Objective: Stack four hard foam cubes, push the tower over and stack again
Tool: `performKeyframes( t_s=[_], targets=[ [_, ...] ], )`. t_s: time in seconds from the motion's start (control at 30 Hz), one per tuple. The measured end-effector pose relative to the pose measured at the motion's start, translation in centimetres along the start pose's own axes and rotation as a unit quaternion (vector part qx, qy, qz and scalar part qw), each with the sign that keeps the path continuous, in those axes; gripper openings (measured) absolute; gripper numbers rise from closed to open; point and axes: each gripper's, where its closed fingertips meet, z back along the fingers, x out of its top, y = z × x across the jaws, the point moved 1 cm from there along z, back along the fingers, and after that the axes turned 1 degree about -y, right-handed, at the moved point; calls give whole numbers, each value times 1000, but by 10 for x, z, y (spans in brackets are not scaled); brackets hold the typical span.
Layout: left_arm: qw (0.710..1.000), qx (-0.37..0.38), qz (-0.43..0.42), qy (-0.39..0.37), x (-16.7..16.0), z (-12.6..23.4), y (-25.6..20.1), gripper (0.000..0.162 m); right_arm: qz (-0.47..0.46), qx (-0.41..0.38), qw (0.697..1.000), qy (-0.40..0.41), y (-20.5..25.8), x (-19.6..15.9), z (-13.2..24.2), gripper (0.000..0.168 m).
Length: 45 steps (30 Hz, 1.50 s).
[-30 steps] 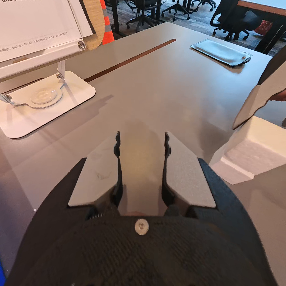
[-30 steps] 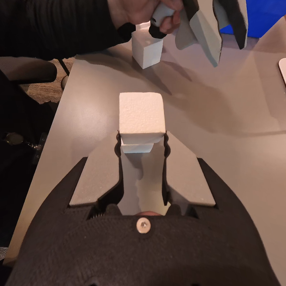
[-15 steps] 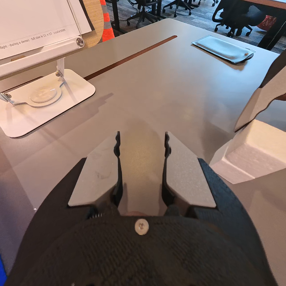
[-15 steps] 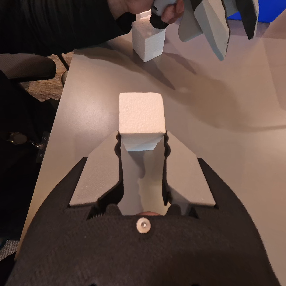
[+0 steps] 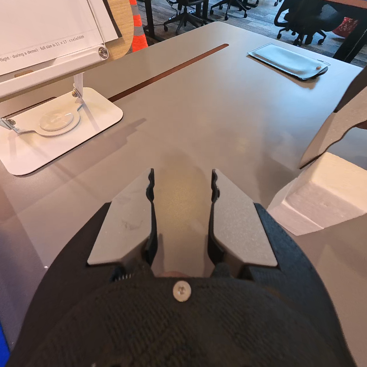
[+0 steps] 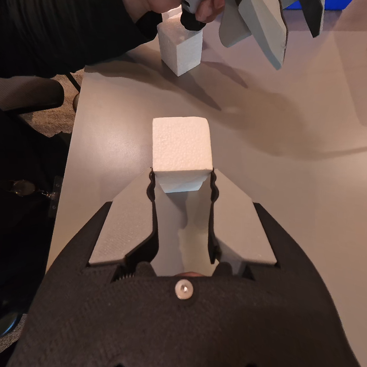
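Note:
My right gripper point(image 6: 182, 174) is shut on a white foam cube point(image 6: 181, 147) at its fingertips, above the grey table point(image 6: 278, 178). In the left wrist view this cube point(image 5: 337, 188) sits over a second foam cube point(image 5: 290, 216), offset from it, with a right gripper finger point(image 5: 327, 143) against it. I cannot tell if the two cubes touch. A third foam cube point(image 6: 178, 51) stands farther off near the table's edge, by the person's hand. My left gripper point(image 5: 182, 174) is open and empty over bare table; it also shows in the right wrist view point(image 6: 296, 52), raised beyond the far cube.
A white stand point(image 5: 59, 123) holding a sign board stands at the table's back left. A grey pouch point(image 5: 286, 59) lies at the far right. The person's dark sleeve point(image 6: 69, 29) reaches over the table edge point(image 6: 65, 178). Office chairs and an orange cone point(image 5: 139, 25) stand beyond the table.
The right gripper has shifted a little with its cube. The strip of cube that showed below the held one has gone out of sight. The left gripper stays open, nearly still.

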Motion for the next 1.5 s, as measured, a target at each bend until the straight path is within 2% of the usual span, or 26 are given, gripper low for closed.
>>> performKeyframes(
  t_s=[0.3,0.4,0.47,0.67,0.83,0.9,1.03,1.3,1.37,1.4,1.5],
  targets=[
    [1000,3,3,2,-1,0,2,56,-18,-4,1000,0,-2,0,0,54],
    [1000,2,3,5,-2,1,3,62,-7,0,1000,-16,-1,4,4,71],
    [1000,1,8,19,-6,3,5,72,-5,12,999,-52,1,14,11,74],
    [1000,-6,8,16,-2,17,7,76,8,38,980,-195,5,51,46,78],
    [996,-83,24,-2,2,50,-13,75,-27,24,962,-272,-14,57,70,71],
    [995,-95,11,29,-8,65,-19,75,-51,21,958,-280,-23,53,73,70],
    [986,-79,-15,147,-52,86,-20,72,-82,15,956,-280,-34,44,72,67],
    [934,-40,-46,353,-135,103,-13,69,-82,9,960,-268,-36,41,68,65],
    [928,-17,-76,363,-136,100,-7,57,-81,7,961,-266,-36,40,68,65],
    [932,-19,-81,354,-131,98,-8,57,-82,7,961,-266,-36,40,68,64],
    [960,-35,-89,263,-90,84,-18,57,-84,10,960,-267,-36,40,68,64]
  ],
)
